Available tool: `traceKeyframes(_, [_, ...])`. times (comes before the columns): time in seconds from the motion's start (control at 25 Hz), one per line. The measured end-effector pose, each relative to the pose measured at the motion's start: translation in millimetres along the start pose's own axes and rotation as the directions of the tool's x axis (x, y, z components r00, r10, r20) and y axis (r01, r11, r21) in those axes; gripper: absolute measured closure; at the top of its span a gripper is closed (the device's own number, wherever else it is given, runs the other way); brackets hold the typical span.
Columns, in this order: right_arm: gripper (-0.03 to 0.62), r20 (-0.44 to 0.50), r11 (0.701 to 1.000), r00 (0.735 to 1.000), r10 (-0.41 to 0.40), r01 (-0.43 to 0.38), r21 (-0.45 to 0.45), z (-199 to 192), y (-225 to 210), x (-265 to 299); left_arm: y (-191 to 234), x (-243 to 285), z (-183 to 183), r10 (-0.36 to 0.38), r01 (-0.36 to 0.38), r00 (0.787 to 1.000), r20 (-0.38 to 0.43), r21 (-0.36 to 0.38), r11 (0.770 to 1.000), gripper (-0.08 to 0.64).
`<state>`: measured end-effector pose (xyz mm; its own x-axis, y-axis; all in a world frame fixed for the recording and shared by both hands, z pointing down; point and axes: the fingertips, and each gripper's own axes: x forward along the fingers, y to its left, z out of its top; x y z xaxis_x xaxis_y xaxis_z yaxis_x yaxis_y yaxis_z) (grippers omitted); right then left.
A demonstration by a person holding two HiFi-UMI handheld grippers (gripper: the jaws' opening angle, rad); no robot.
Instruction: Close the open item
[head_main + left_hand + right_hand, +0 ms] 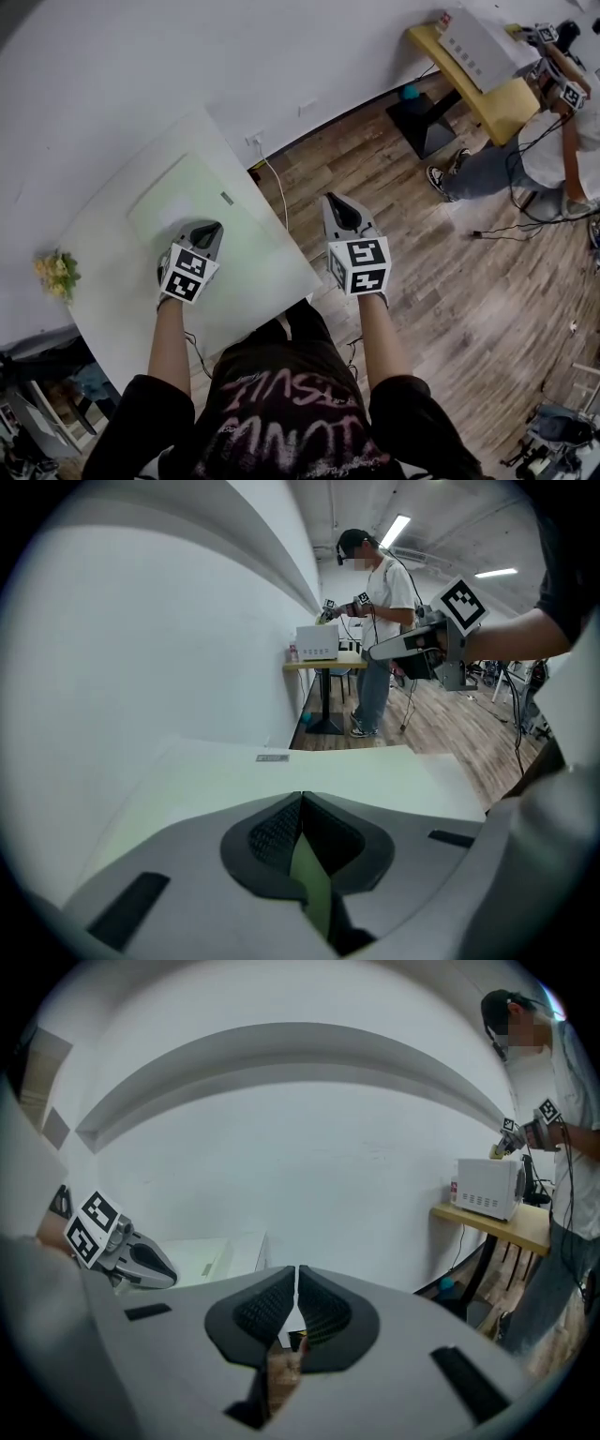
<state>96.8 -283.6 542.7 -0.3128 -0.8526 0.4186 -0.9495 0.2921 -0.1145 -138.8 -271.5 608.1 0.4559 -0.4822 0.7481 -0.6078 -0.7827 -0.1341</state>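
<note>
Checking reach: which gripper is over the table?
The left gripper, above the pale green panel on the white table; the right gripper hangs past its edge, over the wood floor.

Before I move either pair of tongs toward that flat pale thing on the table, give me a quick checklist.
1. Left tongs free: ok, shut with nothing between them.
2. Right tongs free: ok, shut and holding nothing.
3. Open part found: cannot tell. The flat pale item lies level, with no raised lid showing.
4. Left tongs over the table: ok, above the item.
5. Right tongs over the table: not ok, they are past its edge above the floor.
6. Other person out of the way: ok, well away from the table.
</note>
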Motion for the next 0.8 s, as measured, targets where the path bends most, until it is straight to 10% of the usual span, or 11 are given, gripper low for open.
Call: traceKeyframes(0.8, [0.565,0.027,0.998,0.998,0.056,-0.056,-0.028,16,30,-1,9,-23,17,0.061,-0.053,0.992,0.114,-0.07,0.996,0.546])
